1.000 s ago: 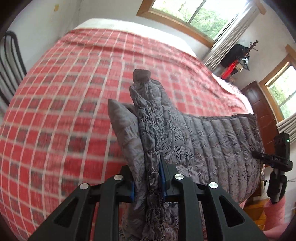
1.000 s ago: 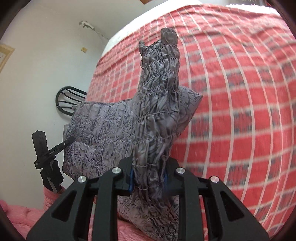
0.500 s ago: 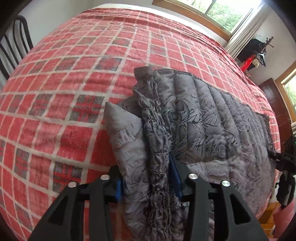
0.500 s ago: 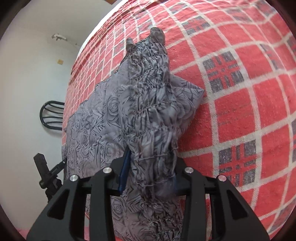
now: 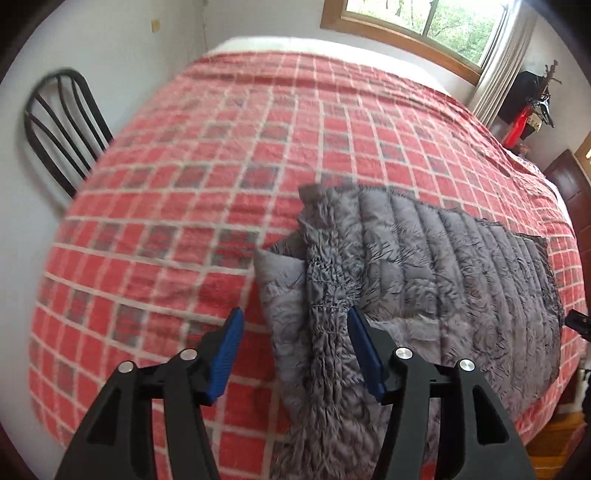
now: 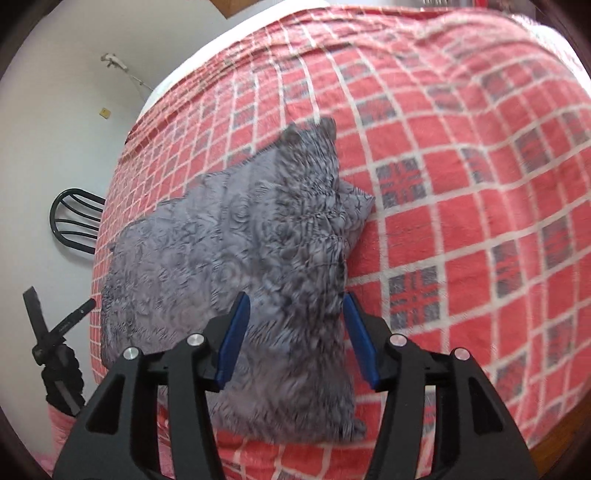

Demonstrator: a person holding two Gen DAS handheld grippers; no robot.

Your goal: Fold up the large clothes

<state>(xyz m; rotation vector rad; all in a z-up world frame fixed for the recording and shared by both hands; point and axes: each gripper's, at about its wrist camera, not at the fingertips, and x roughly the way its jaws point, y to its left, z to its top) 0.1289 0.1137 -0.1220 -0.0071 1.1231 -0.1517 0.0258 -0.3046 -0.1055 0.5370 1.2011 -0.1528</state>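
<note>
The grey quilted jacket (image 5: 436, 266) lies flat on the bed with the red checked blanket (image 5: 221, 177), folded over, its gathered cuff end pointing away from both grippers.

The left gripper (image 5: 293, 334) points steeply down at the jacket's near left corner. Its jaws are spreading apart: the blue pads (image 5: 227, 354) stand wide, the left pad over bare blanket, the right pad just beside the crinkled sleeve, which runs up between the jaws but is no longer pinched. The rest of the jacket stretches away to the right of this gripper.

The right gripper (image 6: 295, 317) points down at the jacket's (image 6: 229, 251) other near corner. Its jaws are also opening, with the gathered sleeve lying loose between the pads (image 6: 232, 343); neither pad presses it. The jacket spreads off to the left of this gripper, the blanket (image 6: 461, 192) to its right.

A black chair (image 5: 62, 122) stands beyond the bed's left edge, and a window (image 5: 424, 22) sits behind the far side.
</note>
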